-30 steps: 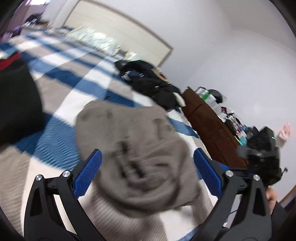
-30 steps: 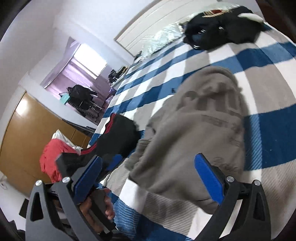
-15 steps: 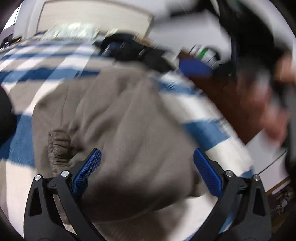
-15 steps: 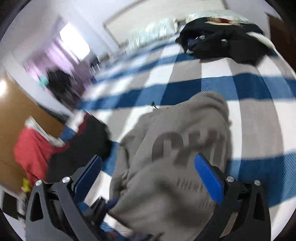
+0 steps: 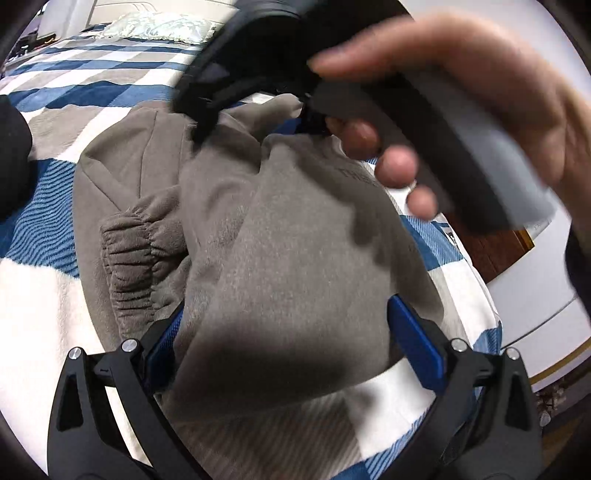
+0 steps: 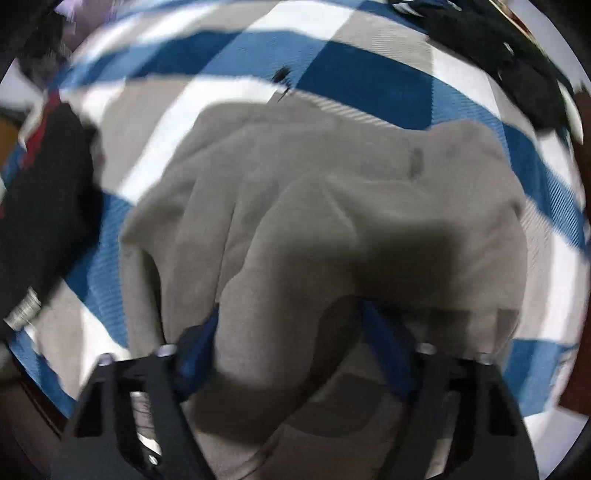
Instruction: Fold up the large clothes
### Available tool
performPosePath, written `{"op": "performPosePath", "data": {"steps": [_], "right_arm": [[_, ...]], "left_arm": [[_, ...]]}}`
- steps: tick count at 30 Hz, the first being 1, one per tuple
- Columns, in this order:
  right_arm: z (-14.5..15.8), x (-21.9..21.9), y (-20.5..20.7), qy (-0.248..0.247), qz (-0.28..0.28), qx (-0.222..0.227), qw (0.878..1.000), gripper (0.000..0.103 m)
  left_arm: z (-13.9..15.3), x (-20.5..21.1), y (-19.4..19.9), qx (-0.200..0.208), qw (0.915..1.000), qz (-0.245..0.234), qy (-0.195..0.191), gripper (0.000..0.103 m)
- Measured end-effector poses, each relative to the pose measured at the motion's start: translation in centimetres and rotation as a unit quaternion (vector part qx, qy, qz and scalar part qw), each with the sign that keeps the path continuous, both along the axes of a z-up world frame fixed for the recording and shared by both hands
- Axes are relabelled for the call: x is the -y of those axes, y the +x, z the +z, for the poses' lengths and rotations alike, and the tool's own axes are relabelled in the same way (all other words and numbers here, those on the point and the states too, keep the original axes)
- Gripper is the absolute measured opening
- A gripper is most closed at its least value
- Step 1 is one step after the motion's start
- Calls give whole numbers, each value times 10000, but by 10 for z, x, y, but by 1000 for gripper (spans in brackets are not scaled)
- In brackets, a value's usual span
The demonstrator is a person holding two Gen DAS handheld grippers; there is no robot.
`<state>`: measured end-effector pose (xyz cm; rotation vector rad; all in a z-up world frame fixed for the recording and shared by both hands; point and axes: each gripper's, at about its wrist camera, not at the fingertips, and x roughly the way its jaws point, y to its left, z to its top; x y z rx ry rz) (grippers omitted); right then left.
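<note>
A: Nearest the left camera, what is the left hand-held gripper [image 5: 288,350] doing?

B: It is standing wide, its blue pads straddling the near edge of the grey-brown fleece sweatshirt [image 5: 280,240] without pressing on it. I judge it is waiting there to pin or take that edge once the other side is gathered.

A: And the right hand-held gripper [image 6: 291,332]?

B: Its jaws are closing, pointing steeply down, with a raised fold of the same sweatshirt [image 6: 332,206] between the blue pads. The view is blurred, so I cannot tell whether the pads are pressing yet. A pinch there would probably let the person carry that fold over.

A: Where is the garment lying?

B: It is lying bunched on the bed, on a blue, white and grey checked blanket [image 5: 74,92], with a ribbed elastic cuff [image 5: 129,258] tucked at its left. It is not yet a neat rectangle, so the folding looks early.

A: What is above it in the left view?

B: The person's hand [image 5: 461,110] is gripping the right tool's handle over the far part of the sweatshirt.

A: And farther off?

B: A pile of dark clothes [image 6: 498,48] is lying well apart, probably waiting its turn, and a pale patterned pillow [image 5: 162,27] is sitting at the head of the bed.
</note>
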<state>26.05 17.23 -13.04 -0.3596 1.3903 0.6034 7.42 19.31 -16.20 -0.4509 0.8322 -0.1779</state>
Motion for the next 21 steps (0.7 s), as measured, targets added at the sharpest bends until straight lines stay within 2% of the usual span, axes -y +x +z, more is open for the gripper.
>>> {"op": "performPosePath", "data": {"steps": [2,3,5,7,10,12,16,17,19,21], "right_arm": [[11,14,-1,459,-143,12,9988,21],[18,18,-4,653,-147,81,9977,18],[48,28,-17,1229,-36,427,9915,14],[72,28,-30,1604,131,618,9850,14],[82,0,-37,1633,516,428,9843,14],[75,-17,-38,1452,683,370,9864,14],[25,-55,-28,894,628,-31,9940,17],[9,-60,-26,728,613,-96,9954,22],[-15,-62,-27,486,657,-325,9961,26],[-20,-59,-25,519,685,-464,9952,28]], "left_arm": [[2,0,-1,-5,10000,-32,21,97],[2,0,-3,0,10000,-49,49,97],[2,2,-5,-3,10000,-56,67,97],[1,-2,-5,-33,10000,-7,6,97],[-1,-6,-9,-109,9998,146,-99,97],[-3,-16,-16,-111,9989,341,-297,97],[-8,-32,-26,-196,9963,599,-578,97],[-9,-35,-28,-221,9959,624,-622,97],[-9,-40,-30,-202,9951,653,-715,97],[-6,-42,-32,-152,9947,611,-807,97]]}}
